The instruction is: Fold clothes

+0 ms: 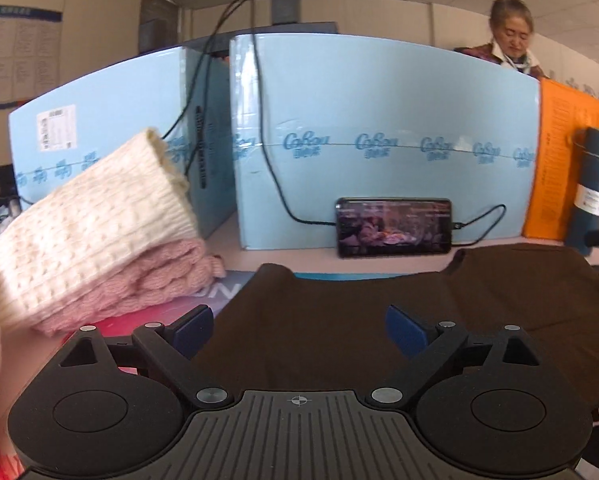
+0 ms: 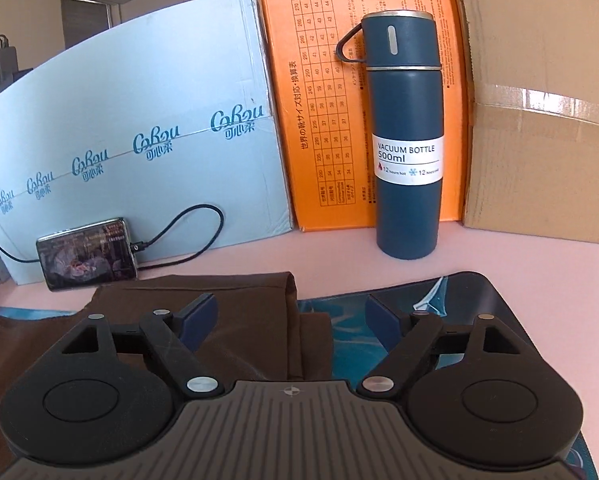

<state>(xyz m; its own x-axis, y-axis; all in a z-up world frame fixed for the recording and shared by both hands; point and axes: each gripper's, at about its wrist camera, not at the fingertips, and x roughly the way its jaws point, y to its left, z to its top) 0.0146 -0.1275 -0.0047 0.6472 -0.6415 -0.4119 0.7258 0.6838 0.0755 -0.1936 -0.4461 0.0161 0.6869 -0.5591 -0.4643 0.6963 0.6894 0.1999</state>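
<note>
Pale blue printed cardboard box (image 1: 379, 120) fills the upper middle of the left wrist view; it shows upper left in the right wrist view. Plain brown cardboard box (image 2: 539, 120) sits at the right edge there, orange cardboard box with a size chart (image 2: 319, 100) between the two. Dark brown folded garment (image 1: 319, 320) lies flat on the pink tabletop (image 2: 499, 256), lower centre in the left view, lower left in the right view, partly over a dark blue-green mat (image 2: 451, 292). Cream knit sweater (image 1: 87, 220) stacked on a pink knit sweater (image 1: 139, 280), left of frame. Dark blue vacuum bottle (image 2: 405, 132) upright against the orange box. Black phone (image 1: 393, 226) leaning on the blue box, cable plugged in. Left gripper (image 1: 299, 330): jaws wide apart over the brown garment, nothing clamped. Right gripper (image 2: 289, 320): jaws apart over the garment's right edge, pads not pressing it.
</note>
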